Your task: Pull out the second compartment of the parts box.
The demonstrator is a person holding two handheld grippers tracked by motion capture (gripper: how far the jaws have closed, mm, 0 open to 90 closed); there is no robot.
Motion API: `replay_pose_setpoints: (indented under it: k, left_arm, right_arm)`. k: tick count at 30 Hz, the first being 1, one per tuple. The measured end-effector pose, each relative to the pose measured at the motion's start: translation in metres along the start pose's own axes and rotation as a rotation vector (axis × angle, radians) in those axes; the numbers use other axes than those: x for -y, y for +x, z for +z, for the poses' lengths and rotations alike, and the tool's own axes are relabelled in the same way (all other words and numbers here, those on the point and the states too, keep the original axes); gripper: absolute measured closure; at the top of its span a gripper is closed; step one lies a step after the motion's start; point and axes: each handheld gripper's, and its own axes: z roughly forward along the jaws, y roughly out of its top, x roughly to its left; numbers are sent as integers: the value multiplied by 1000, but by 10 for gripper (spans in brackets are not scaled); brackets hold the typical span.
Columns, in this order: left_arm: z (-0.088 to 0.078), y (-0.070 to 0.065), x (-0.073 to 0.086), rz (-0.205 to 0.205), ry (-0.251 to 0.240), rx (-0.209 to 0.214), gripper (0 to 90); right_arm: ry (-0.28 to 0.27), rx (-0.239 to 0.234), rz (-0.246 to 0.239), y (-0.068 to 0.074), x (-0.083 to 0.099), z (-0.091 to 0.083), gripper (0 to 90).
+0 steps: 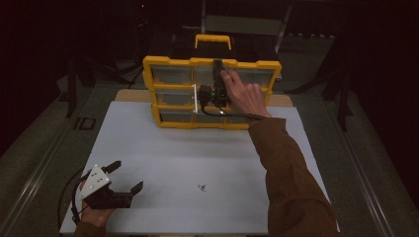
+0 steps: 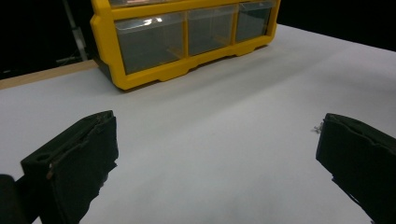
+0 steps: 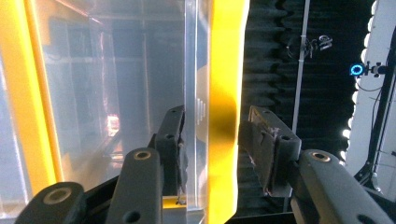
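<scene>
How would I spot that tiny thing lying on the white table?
Start at the yellow drawer cabinet standing at the far edge of the white table. Come straight toward the near edge: a tiny metallic piece lies alone on the bare surface. It is by far the smallest item there, glinting slightly.

A yellow organiser (image 1: 211, 94) with clear drawers (image 2: 150, 41) stands on a seemingly white table (image 1: 197, 158).

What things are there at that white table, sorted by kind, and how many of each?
Yellow drawer box: 1
Black claws: 2, the left claw and the right claw
Small metal piece: 1
Total: 4
</scene>
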Motion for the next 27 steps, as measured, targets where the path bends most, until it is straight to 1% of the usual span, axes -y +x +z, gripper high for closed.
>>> replay_pose_setpoints:
  k: [3, 6, 8, 9, 10, 11, 12, 13, 14, 15, 19, 23, 25, 27]
  left_arm:
    - [0, 0, 0, 0, 0, 0, 0]
    - [0, 0, 0, 1, 1, -1, 0]
    - [0, 0, 0, 2, 3, -1, 0]
    - [0, 0, 0, 2, 3, -1, 0]
    - [1, 0, 0, 2, 3, 0, 0]
    - [1, 0, 0, 2, 3, 0, 0]
    - [1, 0, 0, 1, 3, 0, 0]
    - [1, 0, 0, 1, 3, 0, 0]
    - [0, 0, 0, 0, 3, 0, 0]
    - [0, 0, 0, -1, 1, 0, 0]
    - [0, 0, 0, -1, 3, 0, 0]
    - [0, 0, 0, -1, 1, -1, 0]
    - [0, 0, 0, -1, 1, -1, 0]
    - [0, 0, 0, -1, 1, -1, 0]
  right_arm:
    - [-6, -9, 2, -2, 1, -3, 583]
    - [-15, -33, 1, -4, 1, -7, 608]
    - [-22, -58, 17, -8, 2, -9, 610]
    - [-22, -58, 17, -8, 2, -9, 610]
    - [-25, -68, 22, -9, 3, -9, 612]
    - [-26, -129, 38, -14, 5, -10, 683]
    - [-26, -150, 38, -15, 5, -10, 721]
    - [-26, -159, 36, -15, 5, -9, 747]
    - [-26, -159, 36, -15, 5, -9, 747]
    - [-24, -171, 33, -15, 4, -9, 769]
    - [-11, -196, 27, -17, 3, -8, 771]
    - [-9, -199, 5, -18, 2, -8, 759]
    - [-9, -205, 15, -19, 2, -7, 758]
    - [-11, -208, 13, -19, 2, -7, 764]
